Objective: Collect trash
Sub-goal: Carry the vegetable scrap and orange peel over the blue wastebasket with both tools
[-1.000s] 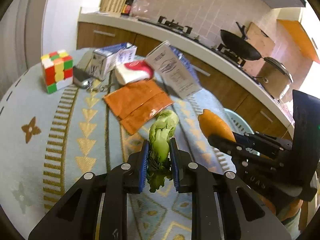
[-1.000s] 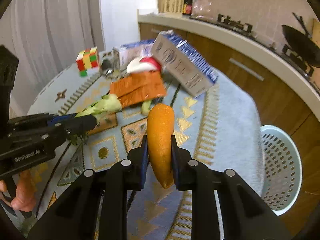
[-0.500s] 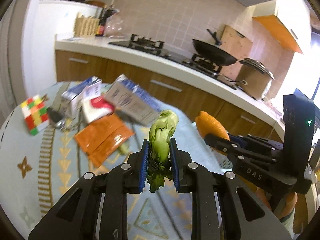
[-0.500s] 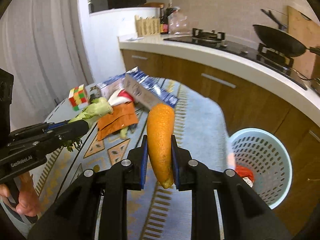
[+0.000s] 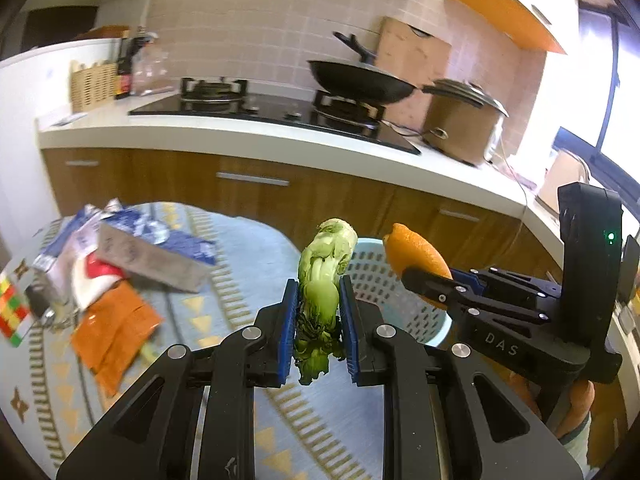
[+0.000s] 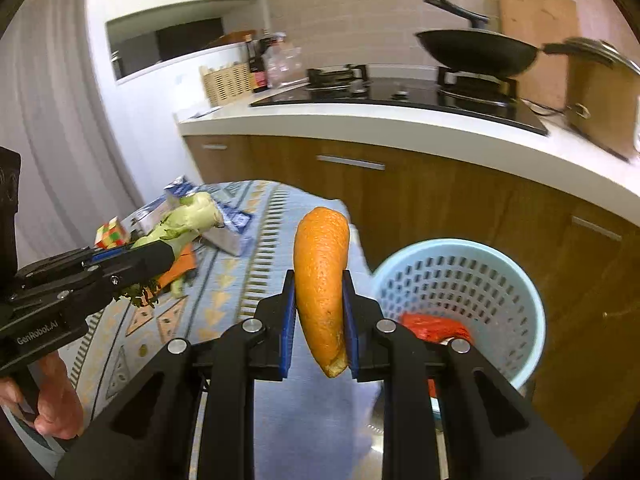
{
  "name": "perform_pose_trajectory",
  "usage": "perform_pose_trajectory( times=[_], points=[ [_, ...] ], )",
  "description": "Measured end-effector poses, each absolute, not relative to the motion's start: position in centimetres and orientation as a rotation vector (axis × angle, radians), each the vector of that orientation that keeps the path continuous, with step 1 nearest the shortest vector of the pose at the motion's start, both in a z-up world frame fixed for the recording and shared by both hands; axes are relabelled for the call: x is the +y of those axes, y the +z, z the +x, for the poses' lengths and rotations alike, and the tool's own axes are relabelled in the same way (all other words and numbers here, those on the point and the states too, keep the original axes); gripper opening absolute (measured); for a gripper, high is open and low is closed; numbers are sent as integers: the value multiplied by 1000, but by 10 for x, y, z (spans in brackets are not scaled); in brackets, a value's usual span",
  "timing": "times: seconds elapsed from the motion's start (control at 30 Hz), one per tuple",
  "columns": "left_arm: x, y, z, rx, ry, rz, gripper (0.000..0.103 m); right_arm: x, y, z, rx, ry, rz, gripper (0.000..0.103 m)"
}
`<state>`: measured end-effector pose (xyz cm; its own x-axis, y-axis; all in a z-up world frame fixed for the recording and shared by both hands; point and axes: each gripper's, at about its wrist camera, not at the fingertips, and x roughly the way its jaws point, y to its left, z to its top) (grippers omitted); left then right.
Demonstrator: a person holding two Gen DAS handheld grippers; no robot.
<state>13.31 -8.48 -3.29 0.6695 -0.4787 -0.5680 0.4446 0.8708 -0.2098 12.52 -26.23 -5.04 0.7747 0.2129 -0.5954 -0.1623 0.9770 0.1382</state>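
My left gripper (image 5: 319, 334) is shut on a green leafy vegetable stub (image 5: 324, 276), held upright above the table edge. My right gripper (image 6: 319, 336) is shut on a strip of orange peel (image 6: 320, 276), which also shows in the left wrist view as the peel (image 5: 414, 254) to the right of the vegetable. A light blue perforated basket (image 6: 516, 292) stands on the floor beyond the table, lower right of the peel, with red trash (image 6: 434, 326) inside. From the left wrist the basket (image 5: 376, 276) lies just behind the vegetable. In the right wrist view the left gripper (image 6: 132, 260) is at the left.
On the patterned tablecloth (image 5: 240, 264) lie orange packets (image 5: 116, 328), a blue-and-grey carton (image 5: 156, 252), a red-and-white wrapper (image 5: 96, 276) and a colour cube (image 5: 12, 312). A wooden counter with a hob, a black wok (image 5: 360, 80) and a pot (image 5: 460, 120) runs behind. A hand (image 6: 52, 404) holds the left gripper.
Both grippers have swung right and risen, away from the table's middle toward its edge, each keeping its grip. The blue basket has come into view ahead of them and the table litter has slid left.
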Motion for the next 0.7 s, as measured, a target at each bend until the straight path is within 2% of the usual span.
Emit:
perform_pose_trajectory(
  times=[0.53, 0.7],
  points=[
    [-191, -77, 189, 828, -645, 2, 20, -369, -106, 141, 778, 1, 232, 18],
    [-201, -102, 206, 920, -706, -96, 20, -387, -132, 155, 867, -102, 239, 19]
  ],
)
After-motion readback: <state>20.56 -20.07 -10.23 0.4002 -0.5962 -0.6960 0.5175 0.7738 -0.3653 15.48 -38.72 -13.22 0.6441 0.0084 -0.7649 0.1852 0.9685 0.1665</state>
